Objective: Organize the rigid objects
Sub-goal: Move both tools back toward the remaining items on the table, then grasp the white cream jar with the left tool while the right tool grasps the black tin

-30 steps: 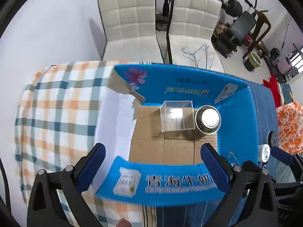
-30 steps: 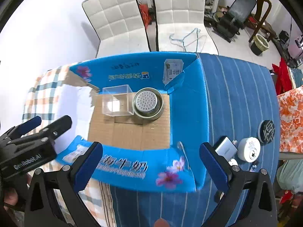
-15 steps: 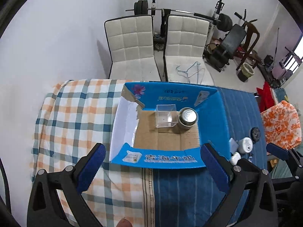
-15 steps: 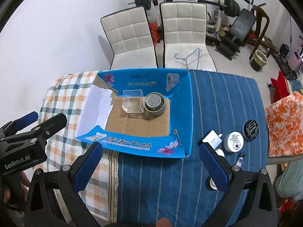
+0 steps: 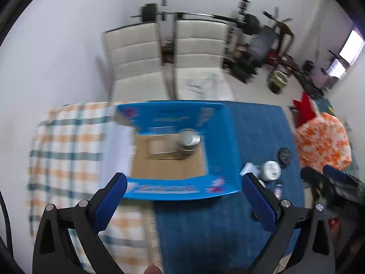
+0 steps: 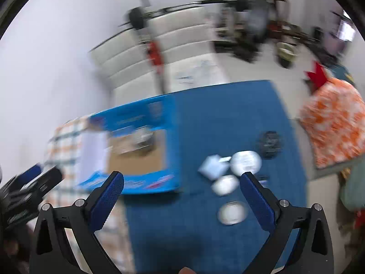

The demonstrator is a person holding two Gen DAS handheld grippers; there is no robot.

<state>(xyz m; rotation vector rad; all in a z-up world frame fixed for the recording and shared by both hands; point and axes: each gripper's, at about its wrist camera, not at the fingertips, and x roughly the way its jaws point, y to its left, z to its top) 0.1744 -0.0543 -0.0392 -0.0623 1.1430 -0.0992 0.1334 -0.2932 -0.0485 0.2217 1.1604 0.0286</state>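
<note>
Both views were smeared by motion blur. The left gripper point(image 5: 183, 199) hung above the table with its jaws spread wide and nothing between its ribbed blue pads point(image 5: 111, 202). The right gripper point(image 6: 181, 195) was likewise released and empty. On the table, a glossy blue cardboard box point(image 5: 224, 141) sat open, its plain brown corrugated floor showing. Inside, against the far wall, stood a clear square-sided container point(image 5: 162, 146) with a round metal tin point(image 5: 189, 138) touching its right side. To the right of the box, on the blue striped cloth point(image 6: 228, 118), lay a cluster of small hard pieces: a white round disc point(image 6: 246, 162), a pale boxy block point(image 6: 211, 167), a white oval piece point(image 6: 224, 185), another round white piece point(image 6: 232, 212) and a dark round puck point(image 6: 270, 143). A checked orange-and-teal cloth point(image 5: 68, 150) covered the table's left part.
</note>
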